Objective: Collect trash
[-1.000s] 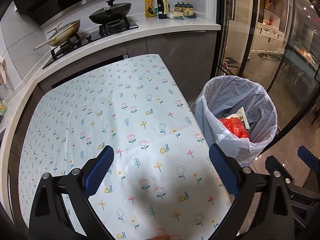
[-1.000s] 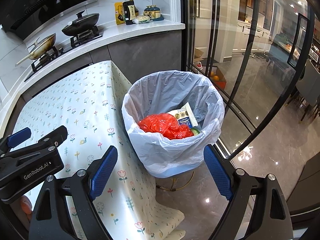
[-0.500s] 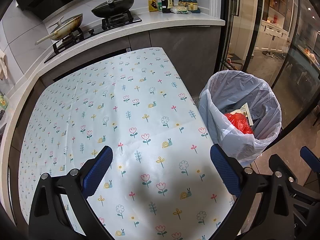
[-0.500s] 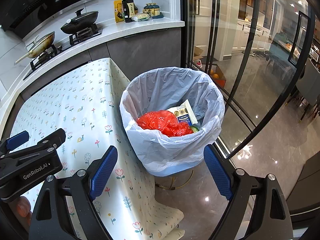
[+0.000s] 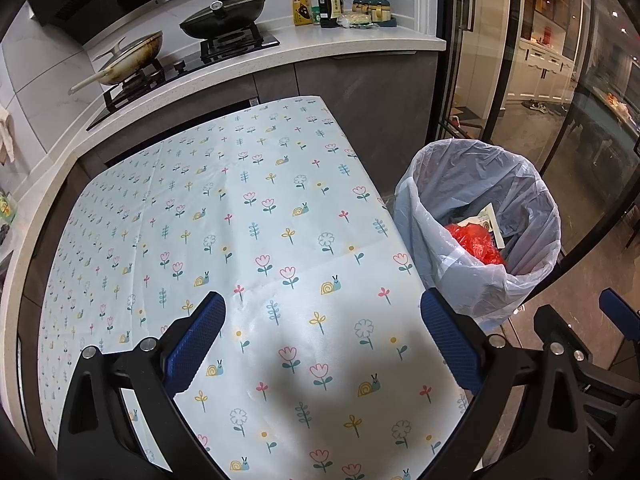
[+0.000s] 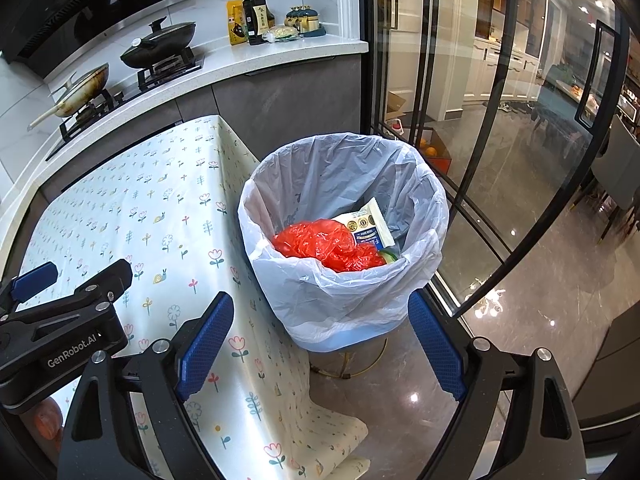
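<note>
With the trash (image 6: pixel 332 242) already lying in the lined bin (image 6: pixel 344 312) at three o'clock of the tabletop (image 5: pixel 240 216), we hold both grippers, left (image 5: pixel 322 342) and right (image 6: pixel 320 346), with fingers spread wide, holding nothing, since nothing seems left to collect.

The bin (image 6: pixel 344 332) is hidden under its plastic liner (image 6: pixel 348 292), with only a strip showing at the base. In the left wrist view the liner wall covers most of the red bag (image 5: pixel 476 242) and the packet (image 5: pixel 491 220). Packet print (image 6: pixel 366 228) is too small to read. A green scrap (image 6: pixel 389 255) is mostly buried. Bottle labels (image 6: pixel 258 20) are illegible. An orange object (image 6: pixel 46 420) is cut off behind the left hand-held gripper (image 6: pixel 64 320).
</note>
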Demonstrator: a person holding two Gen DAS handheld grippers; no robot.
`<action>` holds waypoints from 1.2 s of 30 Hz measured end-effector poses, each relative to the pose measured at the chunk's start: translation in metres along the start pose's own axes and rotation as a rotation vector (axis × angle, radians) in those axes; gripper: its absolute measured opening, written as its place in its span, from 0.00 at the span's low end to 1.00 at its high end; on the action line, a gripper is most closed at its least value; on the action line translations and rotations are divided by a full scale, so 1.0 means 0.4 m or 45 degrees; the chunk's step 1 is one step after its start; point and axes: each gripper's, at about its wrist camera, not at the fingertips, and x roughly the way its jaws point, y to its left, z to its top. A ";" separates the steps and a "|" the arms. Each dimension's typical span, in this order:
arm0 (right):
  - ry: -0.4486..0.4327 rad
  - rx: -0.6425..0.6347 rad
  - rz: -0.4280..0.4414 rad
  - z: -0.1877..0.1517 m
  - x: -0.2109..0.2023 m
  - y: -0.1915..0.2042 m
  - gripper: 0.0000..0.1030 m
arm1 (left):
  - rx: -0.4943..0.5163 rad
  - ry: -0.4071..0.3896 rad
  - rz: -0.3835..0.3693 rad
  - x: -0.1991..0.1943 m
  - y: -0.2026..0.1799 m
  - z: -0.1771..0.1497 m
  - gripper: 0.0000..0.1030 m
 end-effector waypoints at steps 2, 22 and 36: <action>0.007 0.000 0.002 0.001 0.001 0.000 0.85 | -0.003 0.000 0.003 0.000 0.000 0.000 0.91; 0.011 -0.004 -0.006 -0.001 0.002 -0.004 0.88 | 0.002 0.004 -0.003 -0.004 0.004 -0.002 0.91; 0.016 0.014 -0.008 -0.005 0.007 -0.006 0.93 | -0.004 0.017 -0.009 0.000 0.009 -0.001 0.91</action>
